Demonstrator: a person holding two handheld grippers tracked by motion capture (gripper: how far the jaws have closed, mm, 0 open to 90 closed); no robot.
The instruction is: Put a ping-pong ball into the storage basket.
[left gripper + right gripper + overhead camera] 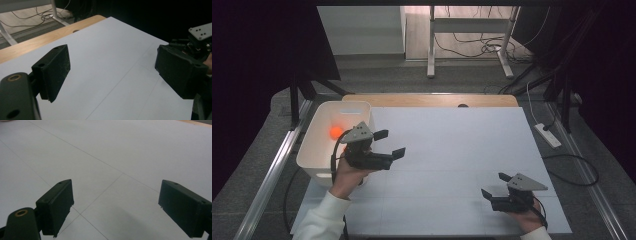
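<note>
In the high view my left gripper (391,143) hovers over the white tabletop (452,150), just right of a white bin (312,152). Its jaws stand wide apart with nothing between them. An orange ball (335,132) lies inside the bin. My right gripper (495,185) rests low near the front right of the table, open and empty, pointing left. The left gripper view shows my left gripper (112,72) open over bare white surface, with the right gripper's grey plate (201,31) beyond. In the right gripper view my right gripper (115,207) is open above the white sheet (112,157).
A wooden strip (432,100) runs along the table's far edge. Metal rails flank the table on both sides. On the floor at the right lie a power strip (548,135) and cables. A desk frame (469,40) stands behind the table.
</note>
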